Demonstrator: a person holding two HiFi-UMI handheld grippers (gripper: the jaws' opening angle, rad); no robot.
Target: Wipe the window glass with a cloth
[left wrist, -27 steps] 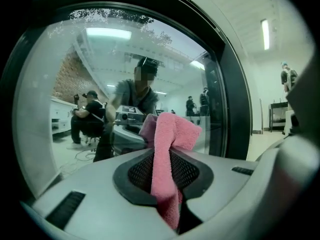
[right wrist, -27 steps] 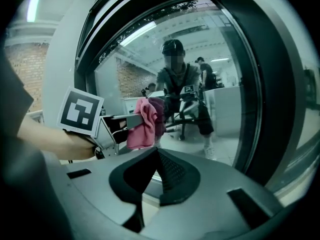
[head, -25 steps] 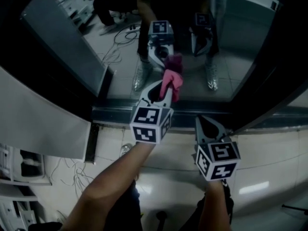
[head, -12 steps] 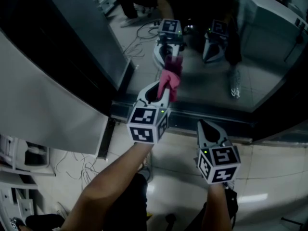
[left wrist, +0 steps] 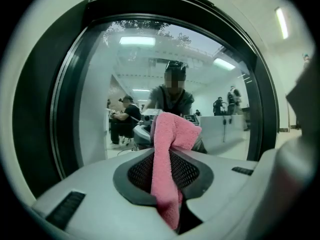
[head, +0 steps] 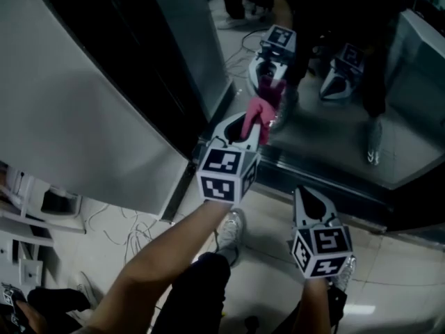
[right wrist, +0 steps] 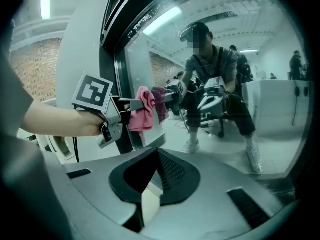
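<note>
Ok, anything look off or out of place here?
Nothing stands out. The pink cloth is clamped in the left gripper and drapes a bit unevenly, its tip up at the window glass. The right gripper hangs back, shut and empty.

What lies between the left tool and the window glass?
Only the pink cloth, clamped by the left tool; its free end appears to meet the window glass. The right gripper view shows this.

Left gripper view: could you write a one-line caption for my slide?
Left gripper shut on a pink cloth, held up before the reflective window glass.
</note>
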